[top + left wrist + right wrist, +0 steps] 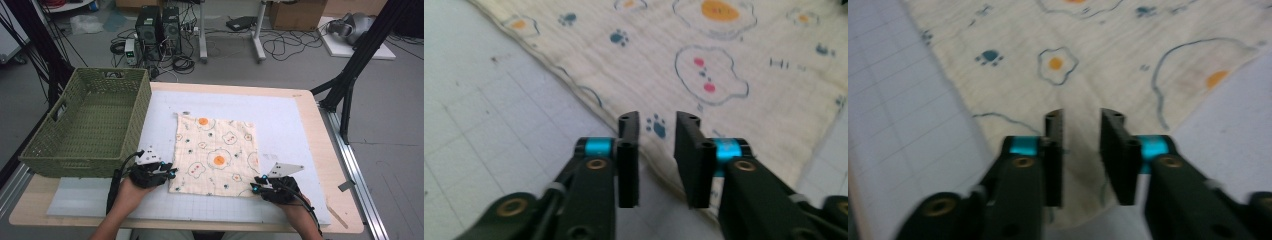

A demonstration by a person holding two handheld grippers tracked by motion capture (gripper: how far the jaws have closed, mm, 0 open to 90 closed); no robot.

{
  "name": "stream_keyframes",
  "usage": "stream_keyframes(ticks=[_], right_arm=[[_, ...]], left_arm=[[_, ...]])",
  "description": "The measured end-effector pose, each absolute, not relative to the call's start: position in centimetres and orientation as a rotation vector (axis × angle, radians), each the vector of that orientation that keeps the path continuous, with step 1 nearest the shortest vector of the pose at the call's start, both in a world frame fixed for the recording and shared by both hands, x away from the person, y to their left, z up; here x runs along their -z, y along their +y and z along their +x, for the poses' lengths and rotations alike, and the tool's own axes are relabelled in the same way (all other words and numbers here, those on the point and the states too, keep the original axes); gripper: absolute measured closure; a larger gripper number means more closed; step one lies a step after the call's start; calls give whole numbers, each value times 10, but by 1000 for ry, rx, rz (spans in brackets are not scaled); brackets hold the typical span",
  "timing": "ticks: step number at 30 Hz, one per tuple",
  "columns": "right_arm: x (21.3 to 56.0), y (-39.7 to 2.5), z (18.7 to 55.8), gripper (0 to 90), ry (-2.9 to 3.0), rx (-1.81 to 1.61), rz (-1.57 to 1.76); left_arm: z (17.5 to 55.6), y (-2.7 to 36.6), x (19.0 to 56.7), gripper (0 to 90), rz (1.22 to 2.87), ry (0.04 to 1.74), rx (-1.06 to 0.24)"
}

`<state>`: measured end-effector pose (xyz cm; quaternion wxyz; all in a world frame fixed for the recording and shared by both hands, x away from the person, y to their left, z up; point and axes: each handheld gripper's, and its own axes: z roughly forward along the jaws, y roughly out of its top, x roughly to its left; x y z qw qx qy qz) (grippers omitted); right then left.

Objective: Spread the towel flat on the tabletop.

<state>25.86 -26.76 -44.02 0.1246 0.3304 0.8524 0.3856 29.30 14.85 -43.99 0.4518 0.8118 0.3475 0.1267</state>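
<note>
A cream cloth (215, 150) printed with fried eggs and paw marks lies flat on the white grid mat (280, 115). My left gripper (171, 173) sits at the cloth's near left corner. In the left gripper view it (657, 125) is open, and the hem of the cloth (724, 65) runs under the gap between its jaws. My right gripper (254, 188) is at the near right corner. In the right gripper view it (1082, 117) is open too, low over that corner of the cloth (1108, 60). Neither holds anything.
A green woven basket (75, 162) stands on the table's left side, its near wall just left of my left hand. The wooden table (345, 210) shows bare along the right edge. Beyond the far edge, computers and cables lie on the floor.
</note>
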Motion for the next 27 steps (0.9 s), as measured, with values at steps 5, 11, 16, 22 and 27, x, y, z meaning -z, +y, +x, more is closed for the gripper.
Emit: stream_keyframes(ticks=[5,11,16,22,27], right_arm=[[433,-277,263,375,2287,-1122,1023],[422,-290,270,231,2135,-1181,1099],[412,-300,281,152,2051,-1194,1139],[412,-306,291,116,1994,-1215,1188],[421,-305,288,115,2052,-1161,1140]], left_arm=[[301,147,431,443,1824,839,-304],[316,144,417,288,1725,841,-361],[325,144,416,187,1705,855,-394],[323,143,415,192,1718,801,-403],[320,147,418,208,1759,800,-394]])
